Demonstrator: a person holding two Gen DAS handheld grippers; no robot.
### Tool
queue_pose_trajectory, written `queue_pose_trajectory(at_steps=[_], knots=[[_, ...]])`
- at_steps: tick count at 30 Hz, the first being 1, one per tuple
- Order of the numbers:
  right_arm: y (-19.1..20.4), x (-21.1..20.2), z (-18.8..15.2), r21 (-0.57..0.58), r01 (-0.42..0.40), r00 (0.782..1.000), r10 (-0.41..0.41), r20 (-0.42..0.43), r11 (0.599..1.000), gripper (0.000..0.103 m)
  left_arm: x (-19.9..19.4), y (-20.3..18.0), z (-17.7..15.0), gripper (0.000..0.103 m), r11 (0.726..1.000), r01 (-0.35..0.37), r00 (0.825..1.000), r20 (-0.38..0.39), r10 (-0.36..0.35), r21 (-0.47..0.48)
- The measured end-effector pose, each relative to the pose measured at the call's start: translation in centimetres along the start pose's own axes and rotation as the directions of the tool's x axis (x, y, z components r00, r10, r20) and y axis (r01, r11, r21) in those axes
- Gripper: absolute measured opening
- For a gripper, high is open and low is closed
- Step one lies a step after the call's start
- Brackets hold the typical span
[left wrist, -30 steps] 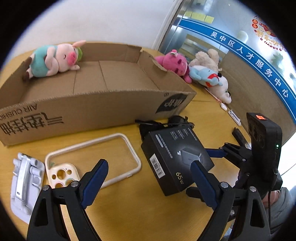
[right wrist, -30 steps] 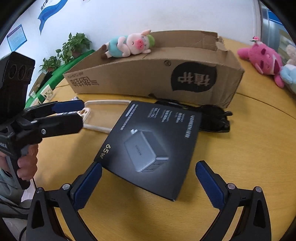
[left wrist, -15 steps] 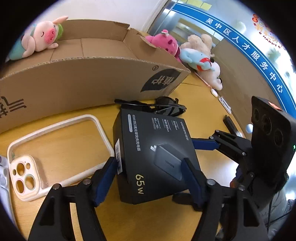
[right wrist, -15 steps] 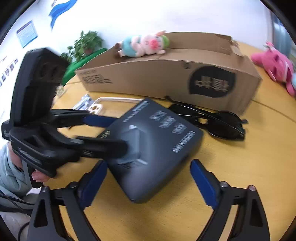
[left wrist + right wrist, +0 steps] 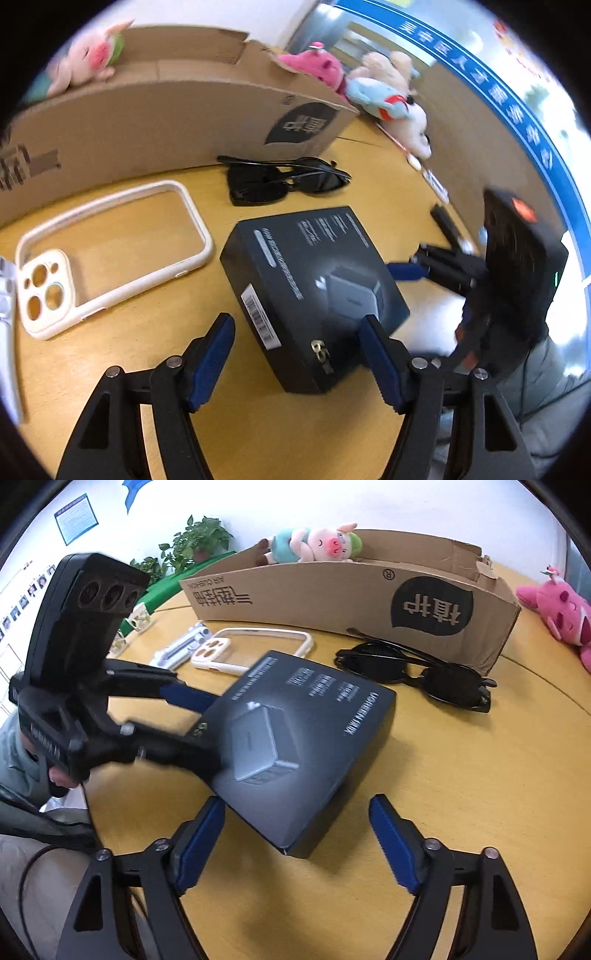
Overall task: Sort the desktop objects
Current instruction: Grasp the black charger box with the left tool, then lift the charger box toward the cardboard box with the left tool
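Observation:
A black charger box [image 5: 314,291] marked 65W is gripped by my left gripper [image 5: 299,354], one finger on each side of its near end. In the right wrist view the box [image 5: 314,731] is tilted, its near end lifted off the wooden table [image 5: 461,794], with the left gripper [image 5: 195,716] clamped on its left end. My right gripper [image 5: 295,838] is open, its fingers either side of the box's near corner without touching. The open cardboard box [image 5: 332,594] stands behind with a pig plush [image 5: 314,546] in it.
Black sunglasses [image 5: 284,179] lie by the cardboard box [image 5: 166,110]. A cream phone case [image 5: 110,251] and a grey phone stand [image 5: 181,646] lie to the left. Pink [image 5: 314,66] and other plush toys [image 5: 391,99] sit at the far right. A small black item [image 5: 445,221] lies near the table edge.
My left gripper has stayed clamped on the charger box and raised it, tilting it off the table. The right gripper has closed in towards the box's near corner, still open.

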State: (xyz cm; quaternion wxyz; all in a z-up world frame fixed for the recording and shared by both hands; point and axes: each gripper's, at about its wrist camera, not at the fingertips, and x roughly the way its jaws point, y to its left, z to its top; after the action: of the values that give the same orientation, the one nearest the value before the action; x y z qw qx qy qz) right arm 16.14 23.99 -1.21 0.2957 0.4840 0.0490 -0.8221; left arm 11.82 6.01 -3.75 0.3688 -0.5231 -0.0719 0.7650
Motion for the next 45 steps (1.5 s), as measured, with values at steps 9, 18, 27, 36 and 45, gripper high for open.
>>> queue_pose_trajectory(at_steps=[9, 18, 27, 36, 45], knots=[[2.1, 1.5, 0.6, -0.061, 0.137, 0.99, -0.134, 0.047, 0.989, 0.079, 0.6, 0.0, 0.7, 0.07, 0.999, 0.008, 1.0, 0.028, -0.007, -0.034], [3.5, -1.0, 2.3, -0.035, 0.178, 0.969, -0.169, 0.181, 0.983, 0.078, -4.8, -0.8, 2.6, 0.07, 1.0, -0.005, 0.98, 0.199, 0.008, -0.017], [6.0, -6.3, 11.6, -0.154, 0.26, 0.895, -0.178, 0.41, 0.953, 0.079, -14.0, -2.5, 8.4, 0.07, 0.991, -0.093, 0.892, 0.451, 0.042, 0.091], [8.0, -10.7, 20.0, -0.24, 0.341, 0.808, -0.152, 0.57, 0.909, 0.078, -20.2, -4.3, 13.9, 0.07, 0.954, -0.236, 0.787, 0.612, 0.076, 0.185], [5.1, -11.2, 27.9, -0.229, 0.333, 0.805, -0.149, 0.574, 0.915, 0.078, -20.6, -2.4, 21.2, 0.07, 0.949, -0.25, 0.769, 0.635, 0.076, 0.189]])
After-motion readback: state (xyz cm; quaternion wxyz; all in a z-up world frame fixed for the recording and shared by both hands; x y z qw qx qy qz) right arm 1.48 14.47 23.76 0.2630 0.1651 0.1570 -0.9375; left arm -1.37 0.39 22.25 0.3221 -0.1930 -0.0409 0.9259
